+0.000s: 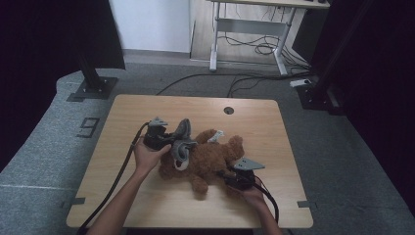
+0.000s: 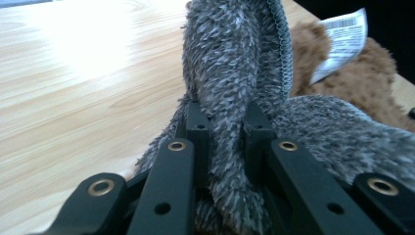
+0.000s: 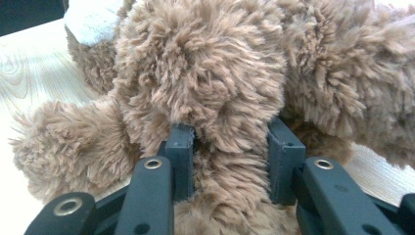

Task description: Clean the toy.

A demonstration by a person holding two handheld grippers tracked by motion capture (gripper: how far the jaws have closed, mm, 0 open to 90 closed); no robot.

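Observation:
A brown teddy bear [image 1: 210, 159] lies on the wooden table [image 1: 147, 112], with a white label [image 1: 217, 135] sticking out near its upper side. A fuzzy grey garment [image 1: 182, 139] hangs over the bear's head end. My left gripper [image 1: 169, 142] is shut on a fold of this grey garment [image 2: 230, 98], the cloth squeezed between both jaws. My right gripper [image 1: 230, 175] is shut on a furry limb of the bear [image 3: 220, 122] at the bear's right side, near the table's front.
A round cable hole [image 1: 228, 110] sits near the table's far edge. Black cables [image 1: 117, 181] trail from both grippers off the front edge. Beyond the table stand a desk frame [image 1: 244, 29] and black stands [image 1: 93, 73] on grey carpet.

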